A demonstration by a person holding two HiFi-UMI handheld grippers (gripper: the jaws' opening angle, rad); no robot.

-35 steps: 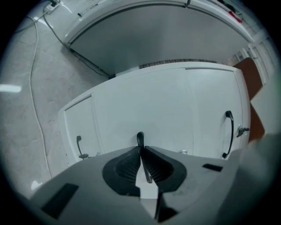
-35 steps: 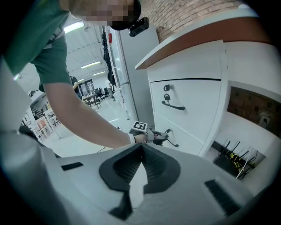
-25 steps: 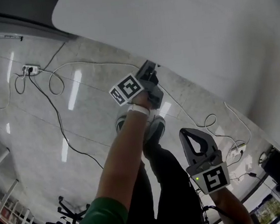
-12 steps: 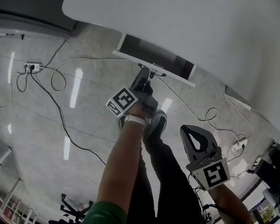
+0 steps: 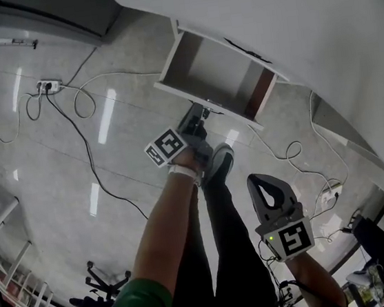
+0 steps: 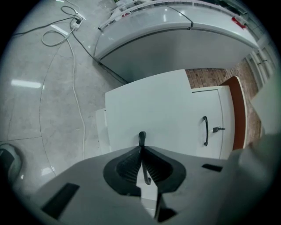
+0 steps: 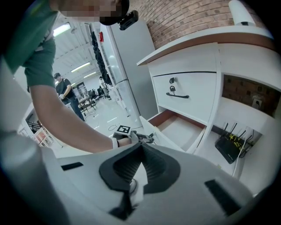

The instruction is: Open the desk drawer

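Note:
The white desk drawer stands pulled out from under the white desktop, its inside empty. My left gripper is at the middle of the drawer's front panel, shut on the dark drawer handle. In the right gripper view the open drawer shows below a closed upper drawer, with the left gripper at its front. My right gripper hangs back near the person's legs, away from the desk, shut with nothing in it.
Cables and a power strip lie on the tiled floor left of the drawer. The person's shoe is just below the drawer front. A cabinet door with a handle and a key sits beside the drawer. A black router stands in the desk's side shelf.
The drawer has slid out from fully shut to wide open, drawn by the left gripper on its handle. The right gripper has stayed where it was.

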